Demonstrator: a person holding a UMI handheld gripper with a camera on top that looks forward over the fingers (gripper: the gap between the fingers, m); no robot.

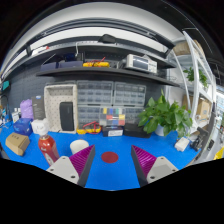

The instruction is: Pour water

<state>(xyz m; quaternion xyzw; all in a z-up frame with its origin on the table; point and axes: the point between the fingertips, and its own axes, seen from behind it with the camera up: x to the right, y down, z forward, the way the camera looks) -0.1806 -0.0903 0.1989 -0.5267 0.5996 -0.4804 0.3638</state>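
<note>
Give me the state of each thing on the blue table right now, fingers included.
gripper: fingers open, nothing between them, held above the table.
red disc: lying flat on the blue table, just ahead of the fingers.
white cup: upright, left of the fingers, contents not visible.
red bottle: upright, untouched, left of the cup.
potted plant: upright, beyond the fingers to the right.

A blue table (115,148) fronts a dark shelving unit (100,75), with a potted plant (165,115) beside it.
</note>
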